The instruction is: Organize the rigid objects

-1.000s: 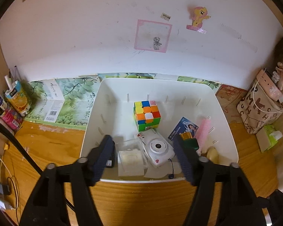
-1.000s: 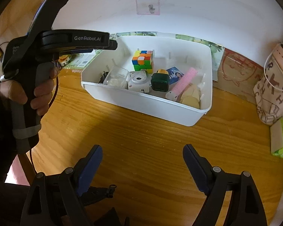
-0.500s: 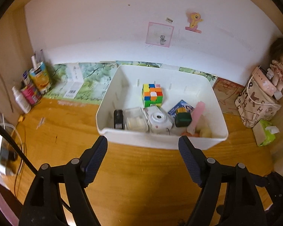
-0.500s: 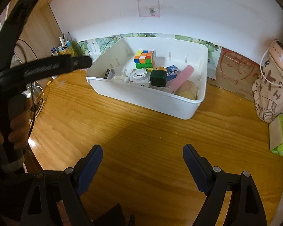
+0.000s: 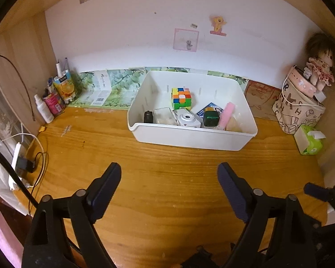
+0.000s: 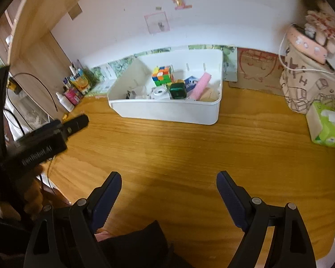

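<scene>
A white bin (image 5: 189, 137) (image 6: 167, 112) stands at the back of the wooden desk (image 5: 158, 178). Inside lie a colourful puzzle cube (image 5: 181, 97) (image 6: 162, 74), a white instant camera (image 5: 186, 118), a dark green box (image 5: 210, 117) (image 6: 177, 91), a pink bar (image 5: 227, 115) (image 6: 201, 84), a clear case (image 5: 164, 115) and a small black item (image 5: 148, 116). My left gripper (image 5: 168, 169) hangs over bare desk well in front of the bin, its jaws opening with nothing between them. My right gripper (image 6: 168, 177) also stands open and empty over bare wood.
Bottles and a juice carton (image 5: 63, 87) crowd the back left corner, with a power strip and cables (image 5: 20, 156) at the left edge. A patterned bag (image 5: 298, 109) with a doll and a green tissue pack (image 5: 309, 141) sit on the right. A hand holds the left gripper's handle (image 6: 33, 147).
Both grippers have drawn back from the bin toward the desk's front. The left jaws, which stood over the bin's contents, have widened and hold nothing. The right jaws kept their width.
</scene>
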A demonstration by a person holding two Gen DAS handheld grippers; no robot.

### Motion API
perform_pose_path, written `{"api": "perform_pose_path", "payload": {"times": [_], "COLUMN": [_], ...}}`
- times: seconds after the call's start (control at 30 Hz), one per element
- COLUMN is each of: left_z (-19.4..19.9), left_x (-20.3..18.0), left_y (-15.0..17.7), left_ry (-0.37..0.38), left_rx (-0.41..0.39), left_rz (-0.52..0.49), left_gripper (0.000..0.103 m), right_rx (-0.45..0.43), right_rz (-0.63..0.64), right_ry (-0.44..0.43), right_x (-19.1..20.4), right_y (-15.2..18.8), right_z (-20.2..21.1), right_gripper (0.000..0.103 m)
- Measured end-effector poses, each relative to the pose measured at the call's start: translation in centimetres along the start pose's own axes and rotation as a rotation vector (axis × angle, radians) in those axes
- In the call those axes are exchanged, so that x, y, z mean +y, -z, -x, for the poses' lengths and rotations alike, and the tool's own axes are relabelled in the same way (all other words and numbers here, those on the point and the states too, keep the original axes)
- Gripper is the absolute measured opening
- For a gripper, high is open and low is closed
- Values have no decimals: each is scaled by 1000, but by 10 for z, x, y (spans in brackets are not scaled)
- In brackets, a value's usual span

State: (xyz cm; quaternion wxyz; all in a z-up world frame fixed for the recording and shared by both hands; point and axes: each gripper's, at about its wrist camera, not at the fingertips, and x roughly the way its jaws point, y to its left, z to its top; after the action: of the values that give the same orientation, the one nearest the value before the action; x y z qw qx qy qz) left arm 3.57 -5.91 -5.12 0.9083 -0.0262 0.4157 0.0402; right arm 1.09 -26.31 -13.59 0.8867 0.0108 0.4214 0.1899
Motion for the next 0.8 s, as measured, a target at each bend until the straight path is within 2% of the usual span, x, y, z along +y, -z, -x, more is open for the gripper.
{"api": "perform_pose_path", "payload": {"times": [0.07,0.17,0.3,0.63,0.67,0.73,0.8], "left_z": [12,28,44,55,56,59,59], "left_x": [1,2,0,-7,-9,-11,-13], "left_y": [3,6,7,12,12,12,12], "left_ry": [9,5,-16,-61,-59,-56,-53], "left_rx": [-13,-40,-68,-122,-130,-142,-148], "left_rz": [13,8,0,-21,-26,-36,-37], "left_gripper": [101,102,102,102,102,102,102], "right_rx": [-31,-97,-157,-238,-242,-243,-244], "right_rz": [11,21,51,30,29,26,23], "right_ry": [37,83,88,160,163,170,177], "right_x": [6,14,34,34,34,32,31], "right_y": [3,5,12,16,15,16,15], "right_z": [12,31,52,59,60,61,60], "right_gripper": [87,87,87,87,88,101,103]}}
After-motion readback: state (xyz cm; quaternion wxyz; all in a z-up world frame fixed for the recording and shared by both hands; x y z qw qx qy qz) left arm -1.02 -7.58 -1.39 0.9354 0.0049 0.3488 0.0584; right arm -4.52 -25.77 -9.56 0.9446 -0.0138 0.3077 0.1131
